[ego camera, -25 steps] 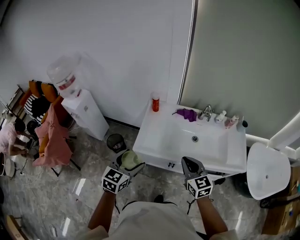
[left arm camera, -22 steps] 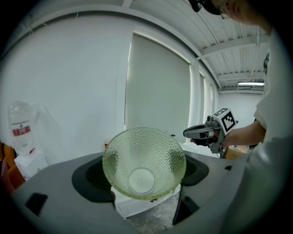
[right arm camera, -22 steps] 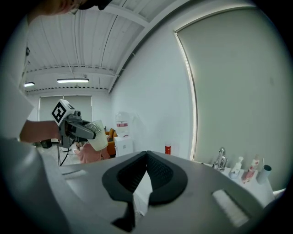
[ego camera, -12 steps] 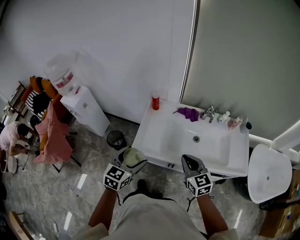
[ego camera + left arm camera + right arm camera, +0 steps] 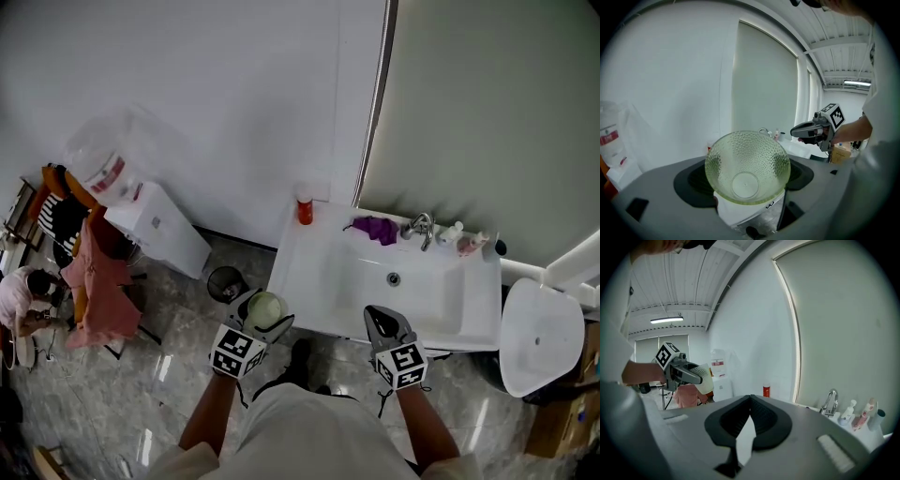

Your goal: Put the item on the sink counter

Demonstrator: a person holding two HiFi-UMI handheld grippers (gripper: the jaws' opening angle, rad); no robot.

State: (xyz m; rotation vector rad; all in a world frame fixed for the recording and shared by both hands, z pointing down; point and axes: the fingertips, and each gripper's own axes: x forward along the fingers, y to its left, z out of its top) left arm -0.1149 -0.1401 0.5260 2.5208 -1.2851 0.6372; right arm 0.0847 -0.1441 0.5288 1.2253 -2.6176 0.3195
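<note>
The left claw is clamped on the green bowl; the right claw is closed and empty. The sink counter lies ahead of both, so next the bowl must travel forward over it.

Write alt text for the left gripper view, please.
The left gripper holds a pale green, dimpled glass bowl between its jaws. Beyond it at the right is the right gripper, with a white sink and its tap behind.
</note>
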